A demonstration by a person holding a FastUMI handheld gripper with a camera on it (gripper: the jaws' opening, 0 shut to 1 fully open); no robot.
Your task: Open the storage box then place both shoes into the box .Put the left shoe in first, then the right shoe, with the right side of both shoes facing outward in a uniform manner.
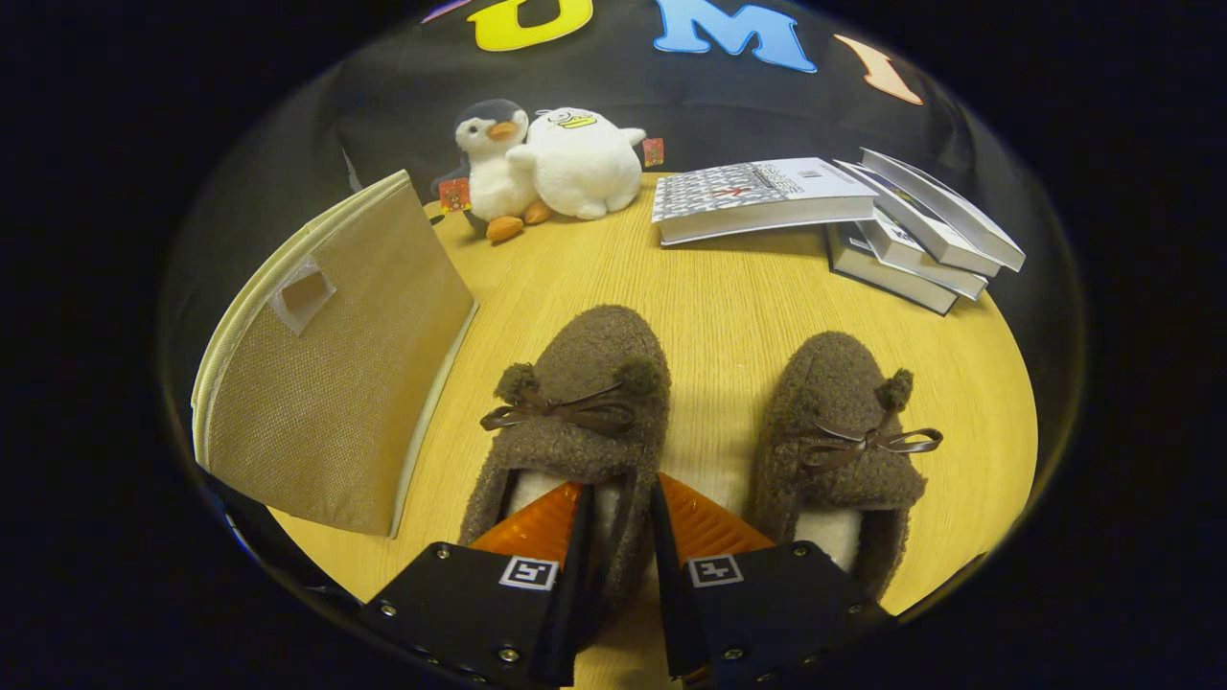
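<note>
1 tongs (618, 498), pinching left shoe (575, 412) wall

Tongs (620, 498) low, fingers pinched on a slipper's (575, 422) side wall

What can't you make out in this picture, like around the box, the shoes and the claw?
- Storage box, gripper view: only its outside wall shows, so the inside and whether it is open cannot be told.
- Left shoe: its heel end is hidden behind the claw, whose fingers straddle the shoe's right side wall; whether both press on it is unclear.
- Right shoe: its heel is partly covered by the claw's body.
- Books: cover print is too small to read.
</note>
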